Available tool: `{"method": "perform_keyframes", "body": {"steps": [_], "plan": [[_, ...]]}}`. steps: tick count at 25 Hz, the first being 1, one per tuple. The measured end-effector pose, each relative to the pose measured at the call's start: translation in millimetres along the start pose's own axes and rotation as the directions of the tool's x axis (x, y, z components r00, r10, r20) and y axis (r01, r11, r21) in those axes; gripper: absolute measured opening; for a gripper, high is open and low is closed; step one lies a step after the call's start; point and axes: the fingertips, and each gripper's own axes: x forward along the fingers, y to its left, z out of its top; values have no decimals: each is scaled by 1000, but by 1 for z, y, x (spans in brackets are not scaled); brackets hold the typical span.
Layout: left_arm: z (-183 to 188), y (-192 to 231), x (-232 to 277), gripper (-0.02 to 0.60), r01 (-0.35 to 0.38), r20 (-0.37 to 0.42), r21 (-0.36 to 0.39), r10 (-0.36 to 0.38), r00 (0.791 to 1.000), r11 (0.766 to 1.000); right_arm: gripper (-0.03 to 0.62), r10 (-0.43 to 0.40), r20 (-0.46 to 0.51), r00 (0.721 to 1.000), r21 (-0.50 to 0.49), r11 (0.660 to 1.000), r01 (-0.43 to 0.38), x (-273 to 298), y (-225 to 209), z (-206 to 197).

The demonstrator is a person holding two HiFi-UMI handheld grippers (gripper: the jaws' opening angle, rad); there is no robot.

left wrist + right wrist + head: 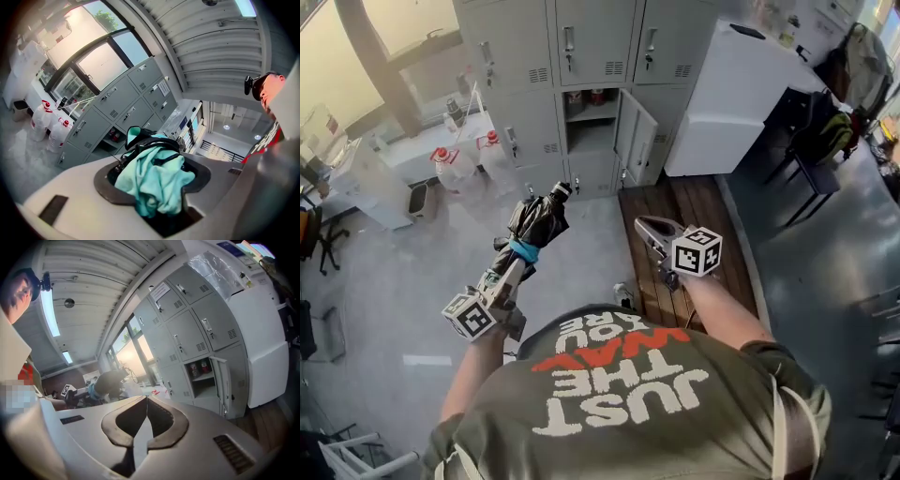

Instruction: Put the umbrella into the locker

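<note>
Your left tool [523, 251] is clamped on the folded umbrella [540, 217], a black bundle with mint-green fabric bunched between the jaws. You hold it in the air above the grey floor [394, 281], well apart from the lockers [516, 47]. Your right tool [644, 228] has its jaws together with nothing between them, above the wooden planks [712, 202]. In the grey bank, 1 compartment [592, 141] stands open, its door [636, 136] swung to the right. 2 small containers [586, 97] sit on its upper shelf; their contents cannot be made out. 2 white jugs [455, 169] with red caps stand on the floor left of the lockers.
</note>
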Motion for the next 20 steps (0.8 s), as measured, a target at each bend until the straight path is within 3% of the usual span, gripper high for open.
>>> {"method": "perform_keyframes", "body": {"steps": [5,11,20], "plan": [[6,22,105,241,-60,48,-40,62,997,997,32,95,-42,995,-2,995,-95,47,-90,47],[25,31,218,241,-62,88,-94,71,994,994,32,153,-96,984,-20,988,-156,86,-180,105],[47,78,292,241,-49,56,-104,55,997,993,33,180,-111,977,-22,983,-183,141,-227,143]]}}
